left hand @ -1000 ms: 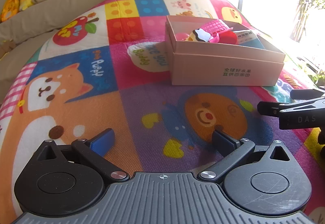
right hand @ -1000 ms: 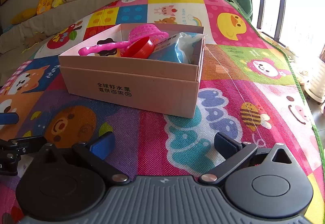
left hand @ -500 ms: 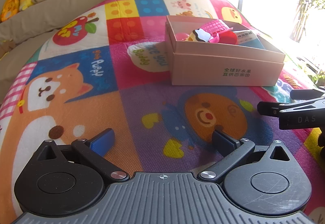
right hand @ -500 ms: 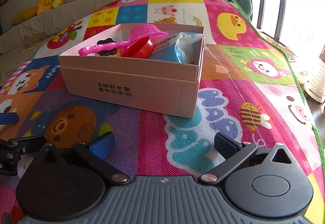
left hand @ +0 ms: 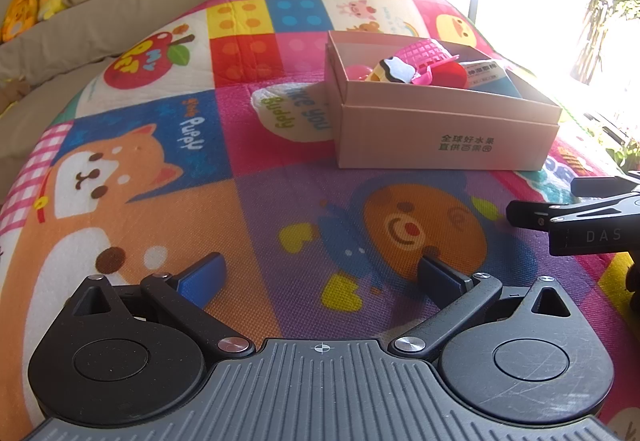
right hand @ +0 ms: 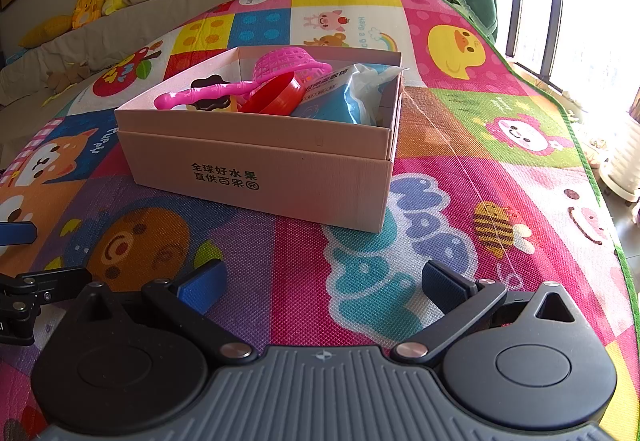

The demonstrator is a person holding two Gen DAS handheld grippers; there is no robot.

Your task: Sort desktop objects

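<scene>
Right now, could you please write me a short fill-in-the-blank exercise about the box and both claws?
1. The pink strainer lies inside the pink cardboard ____.
2. The left claw and the right claw both hold ____.
3. The box rests on a colourful cartoon ____.
4. The blue packet sits in the box beside a ____ cup.

Missing words: box; nothing; mat; red
</scene>
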